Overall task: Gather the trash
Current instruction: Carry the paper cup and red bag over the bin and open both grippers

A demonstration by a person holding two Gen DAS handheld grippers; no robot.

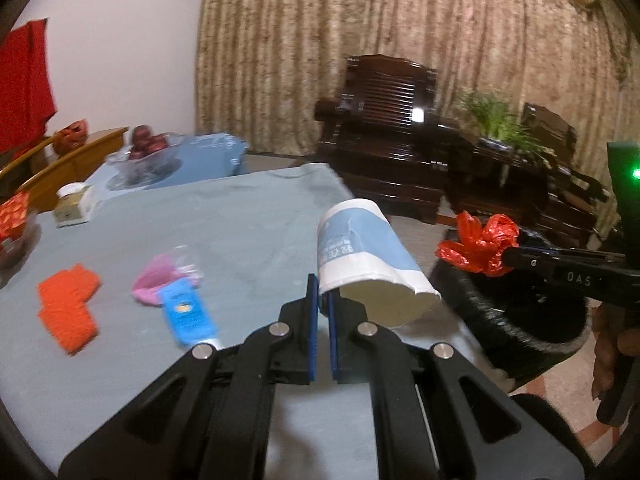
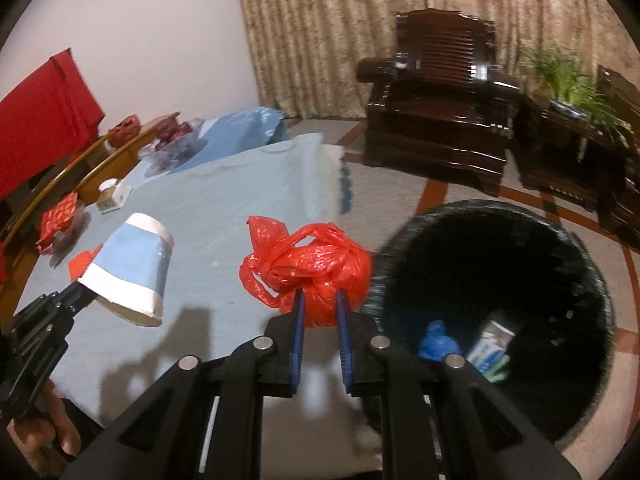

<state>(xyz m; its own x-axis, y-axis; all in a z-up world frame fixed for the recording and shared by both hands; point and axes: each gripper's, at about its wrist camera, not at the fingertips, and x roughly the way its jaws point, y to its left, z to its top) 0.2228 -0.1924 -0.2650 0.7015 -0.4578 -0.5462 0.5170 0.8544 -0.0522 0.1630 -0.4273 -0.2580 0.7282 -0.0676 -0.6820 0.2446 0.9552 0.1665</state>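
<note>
Left gripper (image 1: 323, 292) nipped shut on the rim of a light, crushable blue-and-white paper cup (image 1: 366, 258) above the table edge; right gripper (image 2: 319, 306) clamped on a soft crumpled red plastic bag (image 2: 310, 270), just beside the black bin (image 2: 592, 276).

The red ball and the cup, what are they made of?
The red ball looks like thin, shiny plastic bag film: crinkled, knotted, glinting. The cup seems to be matte paper: a thin wall, bent at the rim between the left gripper's fingers, with a printed blue band.

crinkly plastic bag (image 2: 310, 270), paper cup (image 1: 360, 258) — matt
</note>
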